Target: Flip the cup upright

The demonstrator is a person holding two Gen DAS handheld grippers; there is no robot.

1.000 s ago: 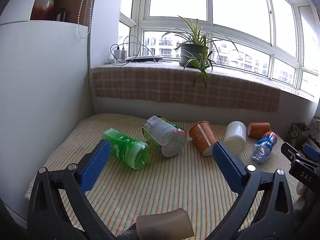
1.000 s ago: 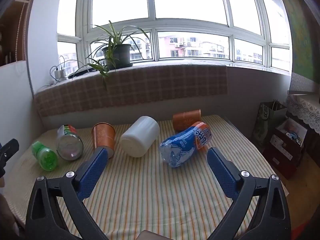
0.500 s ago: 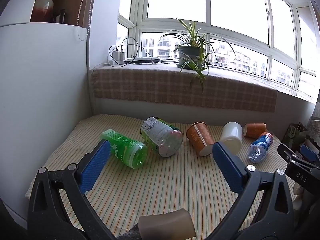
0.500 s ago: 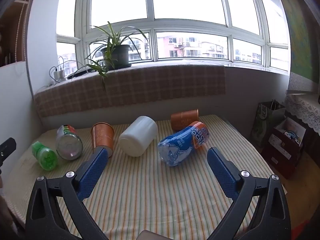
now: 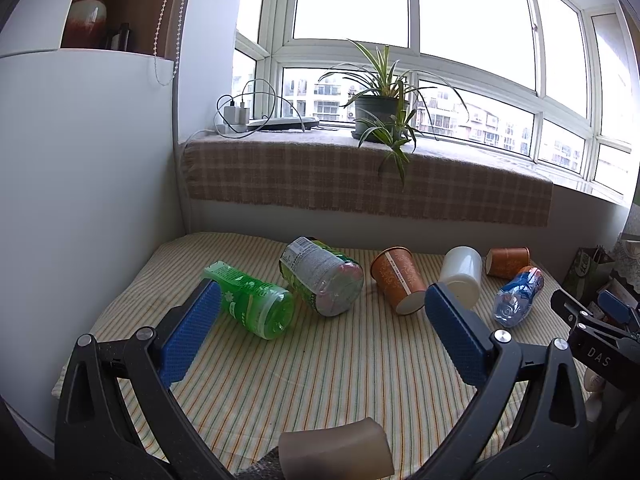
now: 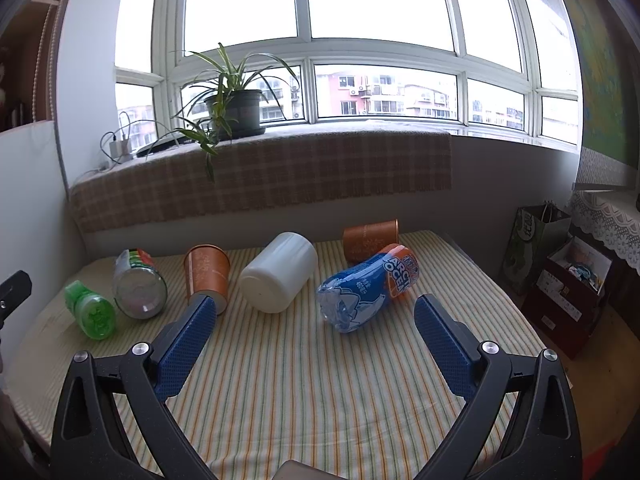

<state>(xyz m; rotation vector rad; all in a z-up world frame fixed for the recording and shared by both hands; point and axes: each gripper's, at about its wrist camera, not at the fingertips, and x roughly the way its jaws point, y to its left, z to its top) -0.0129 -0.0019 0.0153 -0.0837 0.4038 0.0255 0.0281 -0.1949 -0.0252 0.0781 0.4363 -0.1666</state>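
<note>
Three cups lie on their sides on the striped table [image 5: 320, 368]: an orange paper cup [image 5: 396, 280] [image 6: 206, 272] mid-table, a white cup [image 5: 460, 274] [image 6: 280, 270] right of it, and a second orange cup [image 5: 508, 262] [image 6: 370, 238] at the back. My left gripper [image 5: 320, 328] is open and empty, held above the table's near side, short of the cups. My right gripper [image 6: 314, 330] is open and empty, just in front of the white cup and a blue bottle.
A green bottle [image 5: 252, 300], a clear green-labelled bottle [image 5: 324, 280] and a blue-and-orange bottle [image 6: 368, 286] lie among the cups. A white cabinet [image 5: 80, 200] stands left. A potted plant [image 5: 380, 112] sits on the sill. Bags and boxes [image 6: 568, 276] stand right of the table.
Both grippers have drawn back and up a little, so the cups and bottles look smaller and farther. Nothing on the table has moved.
</note>
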